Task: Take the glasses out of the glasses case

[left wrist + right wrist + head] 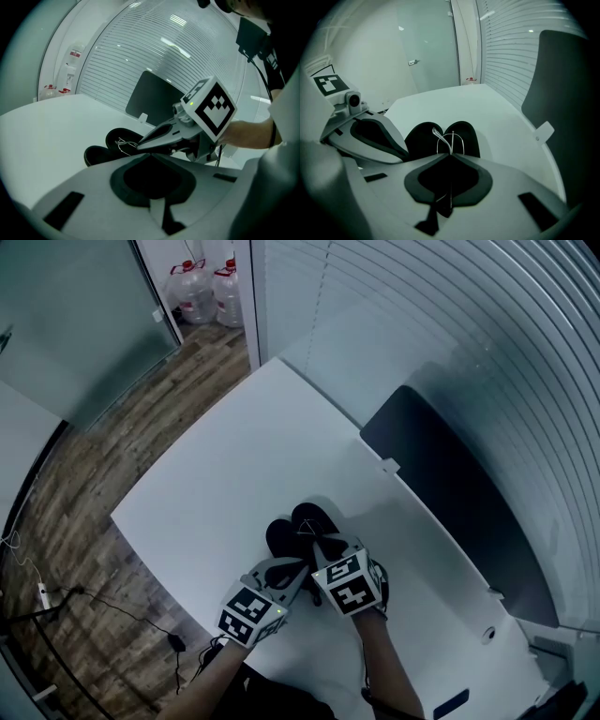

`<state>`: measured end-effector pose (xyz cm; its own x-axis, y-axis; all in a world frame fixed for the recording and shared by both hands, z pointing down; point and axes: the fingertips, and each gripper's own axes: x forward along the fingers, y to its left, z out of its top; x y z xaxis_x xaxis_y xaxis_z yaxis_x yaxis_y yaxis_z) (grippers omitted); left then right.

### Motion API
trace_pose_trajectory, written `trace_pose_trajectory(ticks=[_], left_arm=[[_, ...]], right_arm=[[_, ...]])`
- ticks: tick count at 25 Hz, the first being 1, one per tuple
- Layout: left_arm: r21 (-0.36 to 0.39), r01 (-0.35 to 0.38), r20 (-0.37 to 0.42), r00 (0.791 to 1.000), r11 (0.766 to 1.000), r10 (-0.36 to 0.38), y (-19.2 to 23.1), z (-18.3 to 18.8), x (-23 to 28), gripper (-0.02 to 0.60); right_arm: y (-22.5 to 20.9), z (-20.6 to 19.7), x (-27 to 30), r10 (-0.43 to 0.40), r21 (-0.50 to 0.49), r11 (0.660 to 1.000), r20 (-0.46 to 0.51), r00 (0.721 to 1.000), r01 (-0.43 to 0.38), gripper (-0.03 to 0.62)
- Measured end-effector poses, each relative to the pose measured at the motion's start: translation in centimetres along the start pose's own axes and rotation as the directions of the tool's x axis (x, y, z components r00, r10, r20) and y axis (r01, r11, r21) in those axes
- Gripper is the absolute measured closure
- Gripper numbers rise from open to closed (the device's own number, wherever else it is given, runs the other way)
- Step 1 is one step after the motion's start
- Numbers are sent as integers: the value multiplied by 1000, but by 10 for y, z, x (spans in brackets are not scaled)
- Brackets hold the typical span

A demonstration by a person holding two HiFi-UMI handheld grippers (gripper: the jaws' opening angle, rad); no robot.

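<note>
Floor: the brown wood-plank floor runs down the left side. Two clear plastic water bottles stand at its far end.
Table: the white rectangular table fills the middle. Both of your tools are near its close edge.
Your left forearm: it enters from the bottom edge and slants up to the right, holding its tool at a shallow downward tilt.
Left gripper: its fingers are drawn together to a point, and the tips sit at the near rim of the case's left half. You cannot tell whether that rim is pinched between them.
Case: the black oval clamshell glasses case lies open on the table. Its two hollow halves sit side by side, just ahead of both tools.
Glasses: the thin silver wire-frame glasses stand up out of the case between its halves.
Right gripper: its fingers are pinched narrowly on the wire frame, which runs down through the slit between the pads.
Your right forearm: it rises from the bottom edge with the tool tipped downward over the case, close beside the left one.
Right side: a dark flat rectangular panel lies along the table's right edge, below white slatted blinds.
</note>
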<state>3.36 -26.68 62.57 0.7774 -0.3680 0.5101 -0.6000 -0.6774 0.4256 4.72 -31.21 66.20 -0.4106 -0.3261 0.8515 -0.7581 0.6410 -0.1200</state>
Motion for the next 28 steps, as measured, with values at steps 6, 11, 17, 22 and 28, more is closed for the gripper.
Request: trace_pose_trajectory(ticks=[6,11,17,22,28], left_arm=[[-1,-1,13,1000,1000,1,-1,3,-6,580],[0,-2,23,1000,1000,2,-1,8,-8,580],[24,0,31,1000,1000,-1,-2,13,-14,581],[27,0,48,999,1000,-1,-3,21,-20,580],[20,13,62,998,1000,-14,-10,29,-26,580]], right_arm=[[5,2,-4,-2,-9,1000,4,1000,2,568],[6,5,-8,5,31,1000,33,999,-6,568],[3,14,-12,-18,64,998,91,996,12,568],[13,18,-21,-12,85,996,100,995,4,568],[13,19,-35,-39,112,993,139,990,23,568]])
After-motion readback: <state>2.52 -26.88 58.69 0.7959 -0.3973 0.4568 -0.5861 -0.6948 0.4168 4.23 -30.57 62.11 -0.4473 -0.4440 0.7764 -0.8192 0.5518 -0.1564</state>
